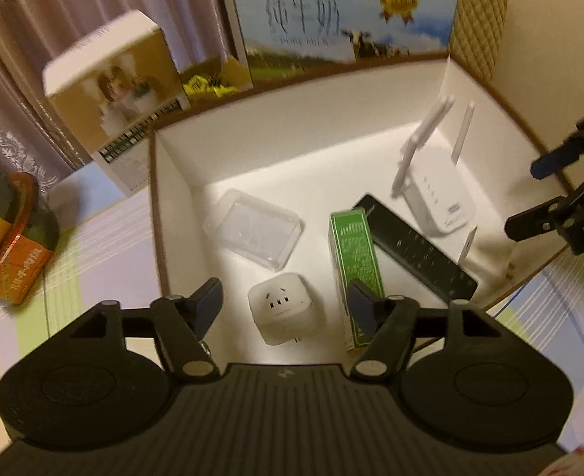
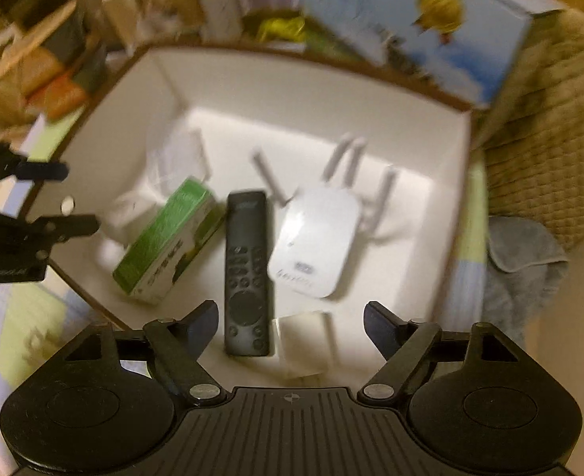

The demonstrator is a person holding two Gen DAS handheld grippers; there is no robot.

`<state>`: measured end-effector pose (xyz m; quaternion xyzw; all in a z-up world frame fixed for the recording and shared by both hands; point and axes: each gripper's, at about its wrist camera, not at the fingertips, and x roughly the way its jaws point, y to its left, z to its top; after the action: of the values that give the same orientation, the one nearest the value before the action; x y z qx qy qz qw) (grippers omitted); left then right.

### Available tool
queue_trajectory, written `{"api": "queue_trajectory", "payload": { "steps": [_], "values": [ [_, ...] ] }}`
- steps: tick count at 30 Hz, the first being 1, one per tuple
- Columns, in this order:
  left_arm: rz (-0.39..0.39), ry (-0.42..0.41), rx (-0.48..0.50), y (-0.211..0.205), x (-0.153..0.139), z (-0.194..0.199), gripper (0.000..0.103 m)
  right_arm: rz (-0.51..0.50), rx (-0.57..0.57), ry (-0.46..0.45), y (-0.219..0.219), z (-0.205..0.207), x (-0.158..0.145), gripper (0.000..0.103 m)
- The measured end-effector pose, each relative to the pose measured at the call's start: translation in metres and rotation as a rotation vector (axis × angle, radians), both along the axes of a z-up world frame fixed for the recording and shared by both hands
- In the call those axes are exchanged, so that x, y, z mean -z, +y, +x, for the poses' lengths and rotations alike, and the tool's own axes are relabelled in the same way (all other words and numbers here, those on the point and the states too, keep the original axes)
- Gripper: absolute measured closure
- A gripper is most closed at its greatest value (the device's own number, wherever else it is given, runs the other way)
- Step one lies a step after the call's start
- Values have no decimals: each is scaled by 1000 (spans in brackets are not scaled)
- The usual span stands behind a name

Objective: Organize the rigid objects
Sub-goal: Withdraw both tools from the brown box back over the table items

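Resting on a pastel checked tablecloth (image 1: 105, 238), backed by a milk carton (image 1: 343, 23): a white-lined open box (image 1: 300, 119). Lying inside that box, left to right: clear plastic case (image 1: 252, 228), white plug adapter (image 1: 286, 307), green carton (image 1: 355, 254), black remote (image 1: 415, 246), white antenna router (image 1: 438, 194). Hovering over the box's near edge, jaws parted and gripping nothing: left gripper (image 1: 286, 303), right gripper (image 2: 292, 325).

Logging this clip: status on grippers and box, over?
Left gripper open, right gripper open, both empty. Plug cube, green carton, remote, extender inside white box. Nothing obstructing.
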<state>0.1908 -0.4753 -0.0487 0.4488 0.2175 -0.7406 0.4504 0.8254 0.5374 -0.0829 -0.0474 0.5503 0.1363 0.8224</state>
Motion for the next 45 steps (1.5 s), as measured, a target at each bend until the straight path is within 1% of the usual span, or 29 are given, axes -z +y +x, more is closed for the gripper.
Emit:
{"api": "queue_trajectory", "payload": {
  "steps": [4, 7, 12, 16, 22, 24, 29, 33, 36, 40, 43, 45],
  "values": [
    [-38, 39, -33, 9, -23, 8, 31, 53, 59, -86, -13, -20, -22, 24],
    [-58, 69, -56, 19, -38, 17, 31, 91, 100, -140, -20, -39, -38, 24],
    [-93, 97, -92, 46, -55, 33, 29, 89, 140, -223, -23, -73, -49, 24],
    [-108, 104, -121, 74, -58, 48, 28, 108, 152, -248, -19, -107, -43, 24],
    [-91, 110, -180, 114, -48, 80, 28, 153, 184, -210, -13, -150, -19, 24],
    [-82, 108, -211, 128, -42, 92, 28, 147, 169, -205, -6, -164, -13, 24],
    [-20, 116, -295, 161, -19, 118, 28, 115, 90, -211, 26, -197, 3, 24],
    [26, 105, -311, 191, 0, 128, 28, 92, -7, -208, 61, -219, 21, 24],
    [71, 97, -339, 211, 16, 139, 28, 92, -106, -200, 88, -236, 35, 24],
    [113, 84, -383, 226, 33, 150, 28, 91, -190, -170, 118, -252, 56, 24],
    [126, 81, -415, 234, 40, 161, 28, 96, -254, -151, 138, -263, 71, 25],
    [128, 79, -429, 238, 42, 166, 28, 93, -295, -146, 151, -271, 80, 31]
  ]
}}
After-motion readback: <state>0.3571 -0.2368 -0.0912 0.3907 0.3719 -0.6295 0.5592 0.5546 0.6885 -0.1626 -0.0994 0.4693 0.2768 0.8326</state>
